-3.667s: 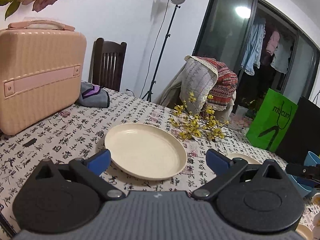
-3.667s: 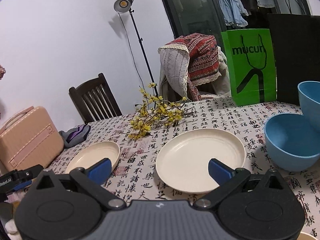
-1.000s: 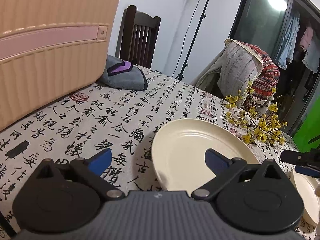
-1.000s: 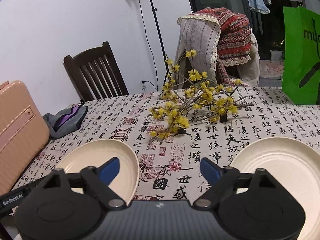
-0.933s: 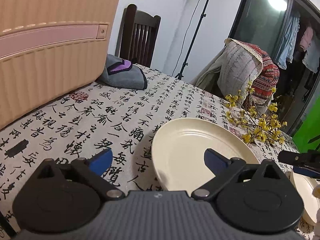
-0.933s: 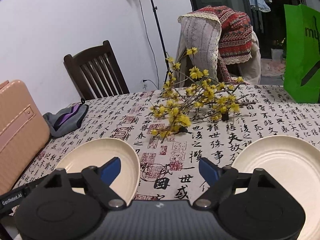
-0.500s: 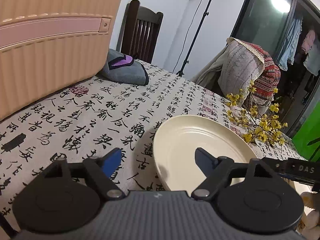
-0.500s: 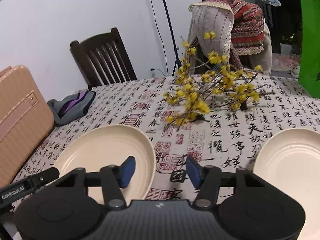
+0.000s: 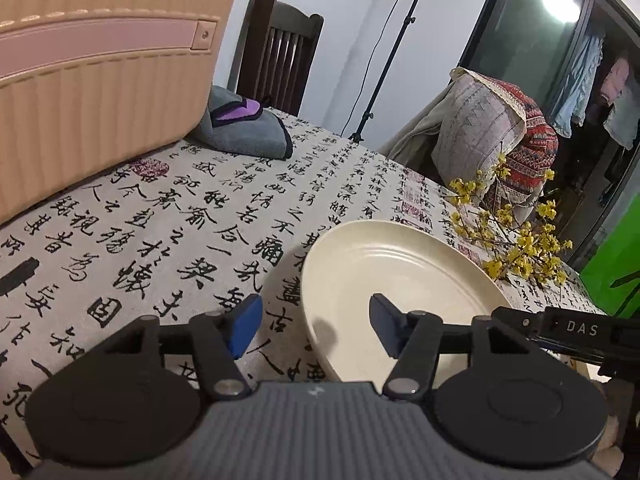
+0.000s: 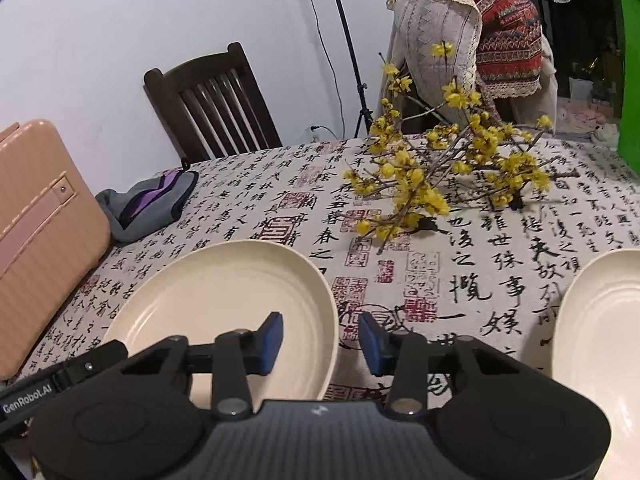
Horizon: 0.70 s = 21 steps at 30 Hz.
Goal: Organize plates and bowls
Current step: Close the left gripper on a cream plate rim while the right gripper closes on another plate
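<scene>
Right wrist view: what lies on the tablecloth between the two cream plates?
Only bare printed tablecloth separates the left plate from the right plate; the yellow flower sprig lies farther back.

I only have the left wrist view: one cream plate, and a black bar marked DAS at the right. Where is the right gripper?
Observer: The right gripper is at that same cream plate. Its jaws have just been closing, with the plate's right rim between them and the pads not pressing.
Operator: Any other plate around?
Observer: Yes, a second cream plate lies at the right edge of the right wrist view, apart from the first.
Operator: Anything between them?
Observer: Only bare tablecloth; the yellow flower branch lies farther back.
</scene>
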Available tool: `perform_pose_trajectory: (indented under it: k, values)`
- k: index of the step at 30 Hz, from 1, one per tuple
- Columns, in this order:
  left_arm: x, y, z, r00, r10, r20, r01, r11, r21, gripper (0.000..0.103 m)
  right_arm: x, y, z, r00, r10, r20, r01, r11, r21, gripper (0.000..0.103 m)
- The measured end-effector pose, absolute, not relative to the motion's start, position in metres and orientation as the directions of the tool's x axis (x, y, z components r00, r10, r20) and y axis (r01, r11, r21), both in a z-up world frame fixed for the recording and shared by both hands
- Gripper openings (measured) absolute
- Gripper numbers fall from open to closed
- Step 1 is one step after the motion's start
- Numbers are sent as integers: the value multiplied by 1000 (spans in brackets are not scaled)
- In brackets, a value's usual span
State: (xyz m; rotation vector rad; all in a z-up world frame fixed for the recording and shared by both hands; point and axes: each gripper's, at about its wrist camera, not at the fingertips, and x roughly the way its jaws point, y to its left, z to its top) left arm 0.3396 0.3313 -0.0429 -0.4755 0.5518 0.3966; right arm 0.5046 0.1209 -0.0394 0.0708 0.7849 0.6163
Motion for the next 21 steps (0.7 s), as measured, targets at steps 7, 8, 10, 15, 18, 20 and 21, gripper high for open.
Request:
perform_pose_trajectory:
  k: [7, 8, 10, 15, 18, 20, 21]
  values:
    - [342, 332, -46, 785, 199, -586, -461, 820, -340, 44, 511, 125, -50, 503, 567, -653, -504, 806, 312, 26]
    - [342, 332, -46, 785, 197, -587, -461, 819, -341, 41, 511, 125, -50, 503, 568, -652, -504, 805, 313, 26]
    - [343, 333, -48, 789, 180, -587, -452, 818, -357, 32, 511, 125, -51, 505, 568, -650, -504, 805, 312, 21]
    - [344, 336, -49, 784, 175, -595, -458, 811, -365, 27, 511, 122, -52, 505, 565, -653, -512, 805, 301, 13]
    - [344, 335, -49, 782, 182, -596, -463, 810, -361, 26, 508, 120, -50, 504, 567, -652, -515, 803, 300, 11]
    - [344, 336, -49, 781, 187, -596, -468, 808, -359, 26, 506, 118, -50, 499, 571, -652, -523, 798, 299, 11]
    - [343, 336, -49, 780, 191, -596, -470, 807, -358, 26, 504, 118, -50, 498, 572, -652, -529, 796, 295, 11]
